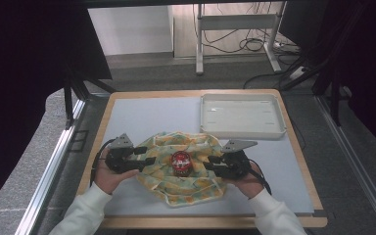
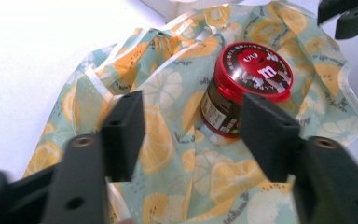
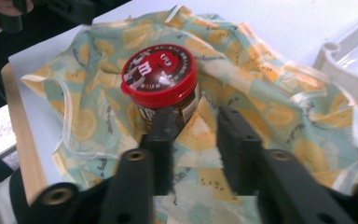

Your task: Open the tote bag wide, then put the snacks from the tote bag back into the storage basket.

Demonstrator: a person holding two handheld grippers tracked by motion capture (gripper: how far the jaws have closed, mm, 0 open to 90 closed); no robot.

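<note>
You work at a wooden-edged table (image 1: 108, 117) covered with a pale grey mat, a shallow white plastic tray (image 1: 243, 116) at its far right; beyond lie grey carpet, a white desk frame and loose cables. A small brown jar with a red printed lid (image 1: 181, 163) stands upright in the middle of a crumpled lemon-print cloth (image 1: 186, 186) near your edge. Your left gripper (image 1: 146, 163) reaches over the cloth's left side, jaws spread, gripping nothing. Your right gripper (image 1: 210, 164) comes from the right, jaws narrower around a raised fold; whether they pinch it is unclear. The lid's lettering is blurred.
</note>
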